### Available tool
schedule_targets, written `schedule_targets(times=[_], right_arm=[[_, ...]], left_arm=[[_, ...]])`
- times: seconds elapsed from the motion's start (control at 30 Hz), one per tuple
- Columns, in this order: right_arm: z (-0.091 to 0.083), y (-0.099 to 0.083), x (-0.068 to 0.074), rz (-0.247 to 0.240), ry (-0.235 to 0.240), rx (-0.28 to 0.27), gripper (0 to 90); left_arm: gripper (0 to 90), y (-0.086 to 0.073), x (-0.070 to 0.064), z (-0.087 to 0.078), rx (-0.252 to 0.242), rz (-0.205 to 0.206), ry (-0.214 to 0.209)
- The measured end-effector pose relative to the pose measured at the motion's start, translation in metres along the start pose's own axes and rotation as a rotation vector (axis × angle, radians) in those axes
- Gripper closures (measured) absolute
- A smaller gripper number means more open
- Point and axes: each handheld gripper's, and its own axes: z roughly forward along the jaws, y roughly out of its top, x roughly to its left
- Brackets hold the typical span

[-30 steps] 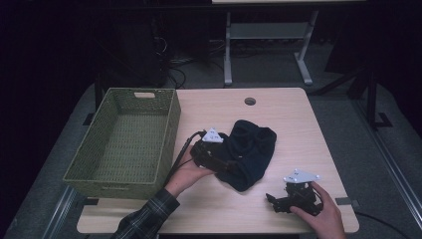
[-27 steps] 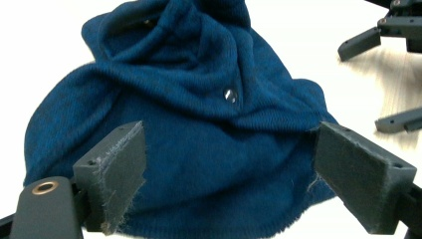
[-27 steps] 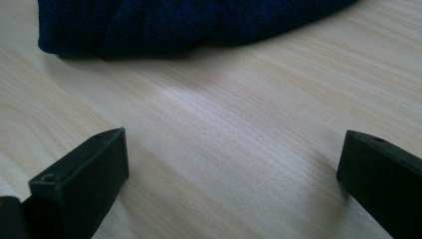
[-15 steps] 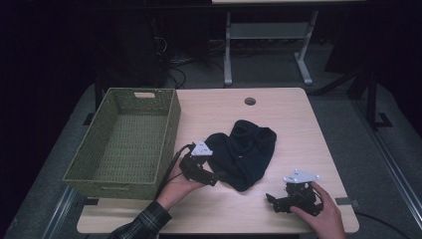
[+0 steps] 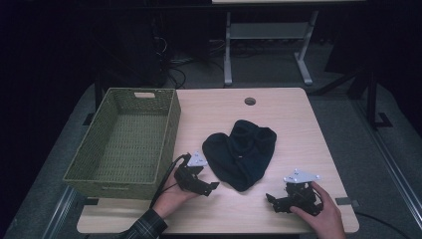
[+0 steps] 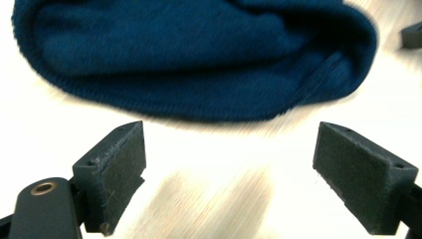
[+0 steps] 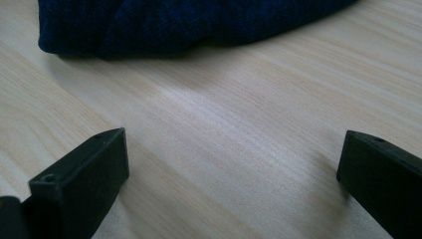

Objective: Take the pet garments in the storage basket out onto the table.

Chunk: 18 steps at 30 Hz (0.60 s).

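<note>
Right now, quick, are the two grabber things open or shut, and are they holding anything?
Left gripper: open, holding nothing, jaws just short of the dark blue knitted hat.
Right gripper: open, holding nothing, over the pale wooden table.

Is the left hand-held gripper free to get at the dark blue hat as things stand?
Probably yes: the left hand-held gripper is open, facing the hat, with bare table between them.

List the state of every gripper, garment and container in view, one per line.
left gripper: open, empty, just short of the beanie.
right gripper: open, empty, resting low over the table.
beanie: crumpled, lying flat on the table, ungripped.
basket: upright, nothing inside.
table: bare light wood around the beanie.
</note>
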Motion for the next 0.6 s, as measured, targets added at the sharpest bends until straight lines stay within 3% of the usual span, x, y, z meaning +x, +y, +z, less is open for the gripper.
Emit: schedule_targets(times=[0.3, 0.43, 0.6], right_arm=[[0.000, 0.000, 0.000, 0.000, 0.000, 0.000, 0.0], [0.000, 0.000, 0.000, 0.000, 0.000, 0.000, 0.0], [0.000, 0.000, 0.000, 0.000, 0.000, 0.000, 0.0]], left_arm=[[12.7, -0.012, -0.003, 0.010, 0.053, 0.004, 0.032], [12.6, -0.017, -0.006, 0.012, 0.029, 0.033, 0.057], [12.4, -0.025, -0.005, 0.012, -0.039, 0.037, 0.056]])
